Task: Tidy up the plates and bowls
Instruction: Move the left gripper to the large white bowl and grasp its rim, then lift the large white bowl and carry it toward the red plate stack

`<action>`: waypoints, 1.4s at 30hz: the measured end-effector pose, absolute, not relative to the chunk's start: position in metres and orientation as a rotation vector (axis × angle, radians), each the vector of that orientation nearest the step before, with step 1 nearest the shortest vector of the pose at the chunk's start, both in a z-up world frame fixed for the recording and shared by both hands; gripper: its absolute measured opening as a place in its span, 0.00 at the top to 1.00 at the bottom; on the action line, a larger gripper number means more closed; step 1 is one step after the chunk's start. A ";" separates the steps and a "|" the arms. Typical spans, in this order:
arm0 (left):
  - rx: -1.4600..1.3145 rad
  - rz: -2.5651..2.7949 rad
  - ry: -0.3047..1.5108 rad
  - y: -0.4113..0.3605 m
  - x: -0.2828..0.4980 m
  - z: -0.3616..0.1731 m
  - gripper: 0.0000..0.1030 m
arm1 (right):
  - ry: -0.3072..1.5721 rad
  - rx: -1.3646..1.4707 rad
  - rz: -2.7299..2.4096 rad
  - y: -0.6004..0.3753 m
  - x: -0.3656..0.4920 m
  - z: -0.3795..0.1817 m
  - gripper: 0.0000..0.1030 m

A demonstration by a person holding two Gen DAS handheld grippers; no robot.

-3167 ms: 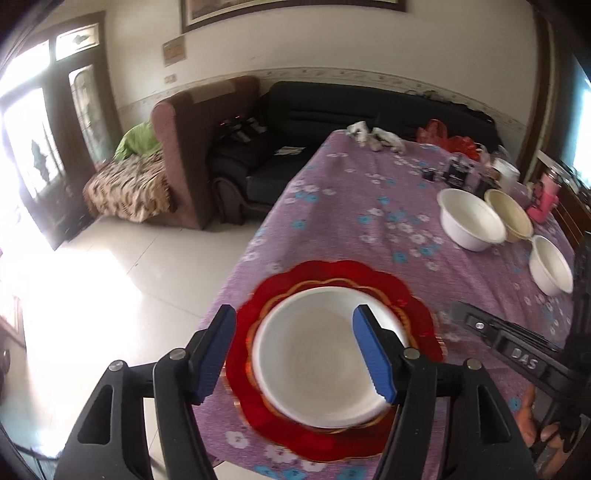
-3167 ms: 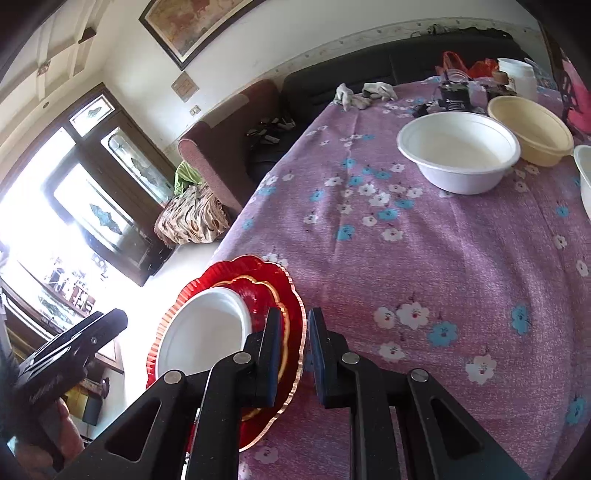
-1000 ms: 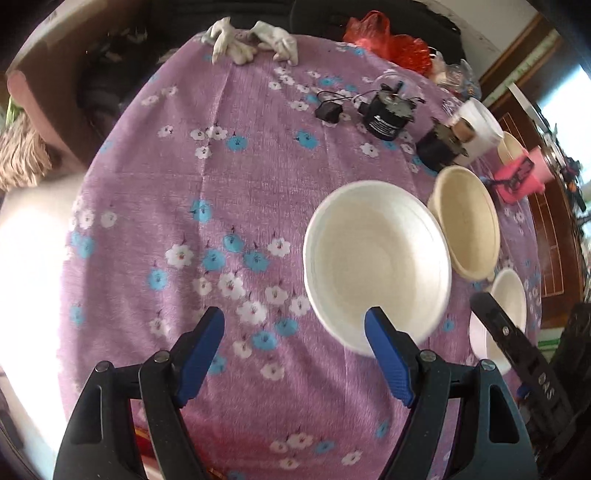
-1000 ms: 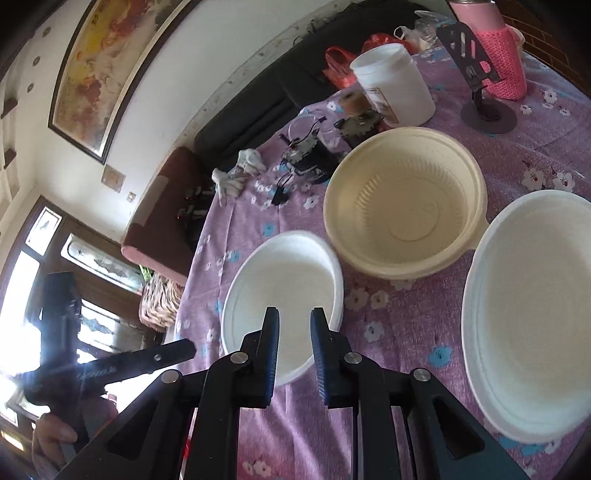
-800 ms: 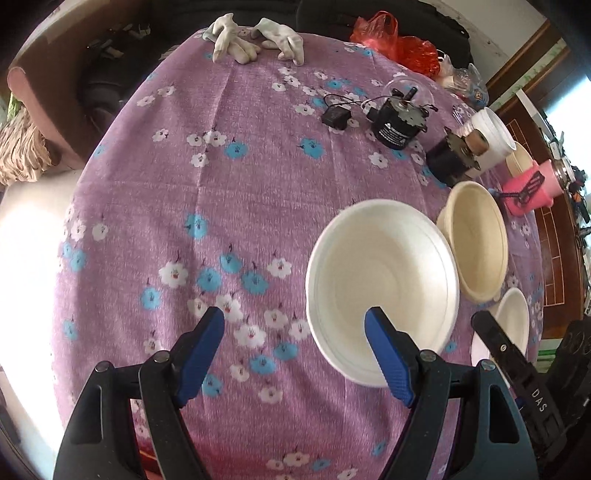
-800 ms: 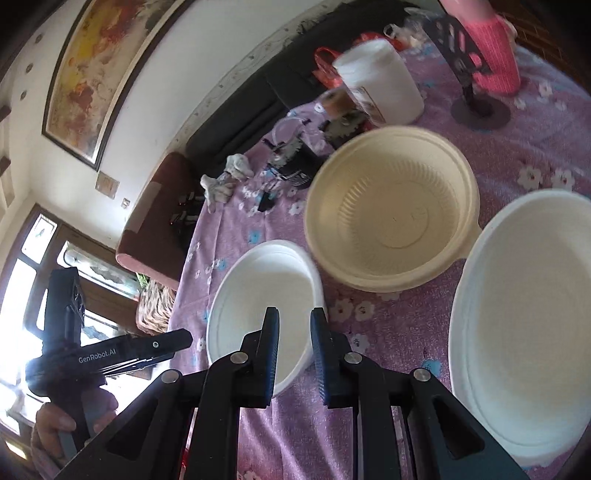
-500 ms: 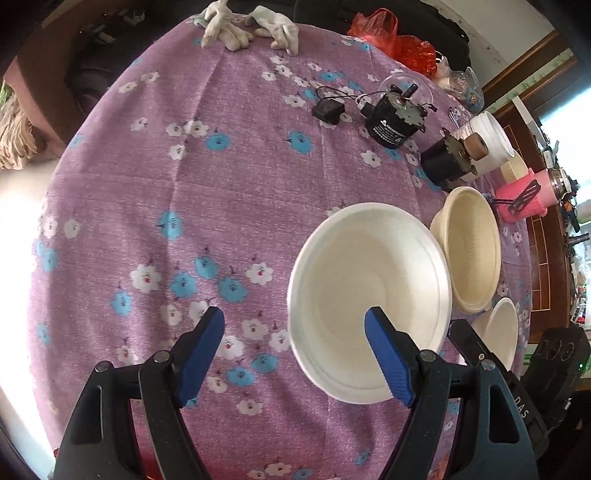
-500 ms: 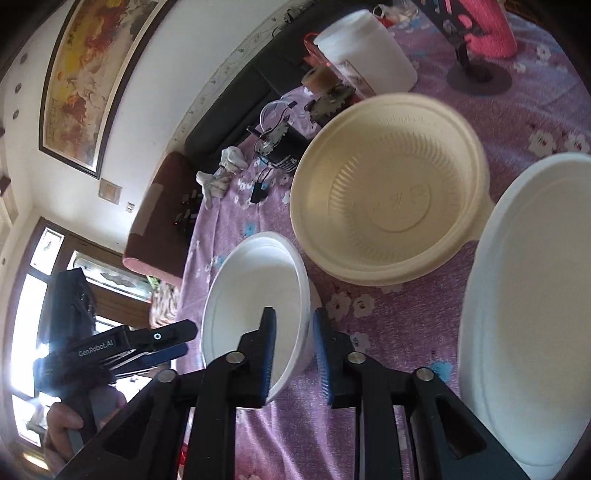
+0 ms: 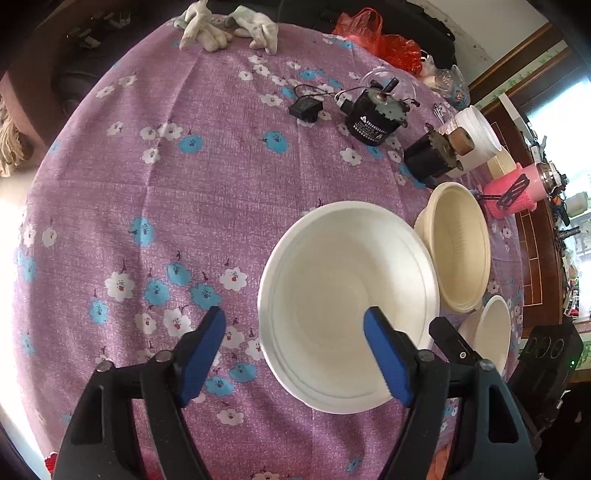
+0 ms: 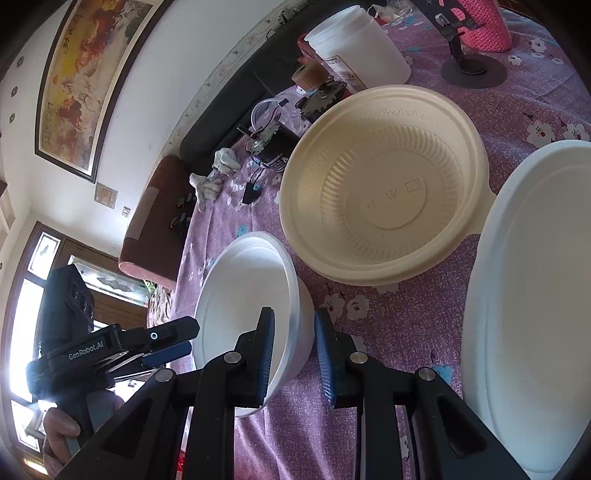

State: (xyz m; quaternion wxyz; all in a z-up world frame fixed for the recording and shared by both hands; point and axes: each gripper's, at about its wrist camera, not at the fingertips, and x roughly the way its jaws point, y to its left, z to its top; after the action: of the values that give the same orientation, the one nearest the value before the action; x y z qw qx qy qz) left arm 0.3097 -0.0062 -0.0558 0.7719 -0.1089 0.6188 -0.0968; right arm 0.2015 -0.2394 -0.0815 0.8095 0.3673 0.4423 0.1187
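Observation:
A white bowl point(image 9: 347, 306) stands on the purple flowered tablecloth point(image 9: 184, 184). My left gripper point(image 9: 295, 349) straddles its near rim. One blue finger point(image 9: 384, 354) hangs over the inside and the other sits outside over the cloth. Its jaws are closing and the pads do not touch the bowl. In the right wrist view the same bowl point(image 10: 243, 295) has its other rim between the narrowly parted fingers of my right gripper point(image 10: 293, 347), with one finger inside and one outside. I see no squeeze on it. The left gripper point(image 10: 188, 338) shows at that bowl's far side.
A cream bowl point(image 10: 384, 184) and a second white bowl point(image 10: 535, 295) crowd close on the right. Behind them stand a white jar point(image 10: 358, 51), a pink knitted cup point(image 9: 513, 192), a phone stand point(image 10: 469, 70), black motors point(image 9: 373, 118), gloves point(image 9: 225, 26) and a red bag point(image 9: 384, 40).
Both views have sunk closer to the white bowl. The left jaws have narrowed around its rim. The right jaws have parted a little and now straddle the opposite rim.

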 end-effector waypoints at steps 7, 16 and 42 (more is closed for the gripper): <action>-0.230 -0.219 1.358 -0.004 0.309 -0.063 0.62 | 0.940 0.780 0.251 -0.238 0.202 -0.081 0.76; -0.230 -0.212 1.345 0.000 0.308 -0.062 0.80 | 0.931 0.741 0.237 -0.234 0.202 -0.080 0.76; -0.183 -0.190 1.314 0.004 0.289 -0.048 0.92 | 0.905 0.722 0.232 -0.230 0.195 -0.071 0.92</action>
State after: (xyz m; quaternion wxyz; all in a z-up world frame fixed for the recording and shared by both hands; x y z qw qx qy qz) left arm 0.2895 0.0040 -0.0479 0.7837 -0.0847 0.6091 -0.0878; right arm 0.1953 -0.2298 -0.0709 0.8306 0.3404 0.4268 0.1094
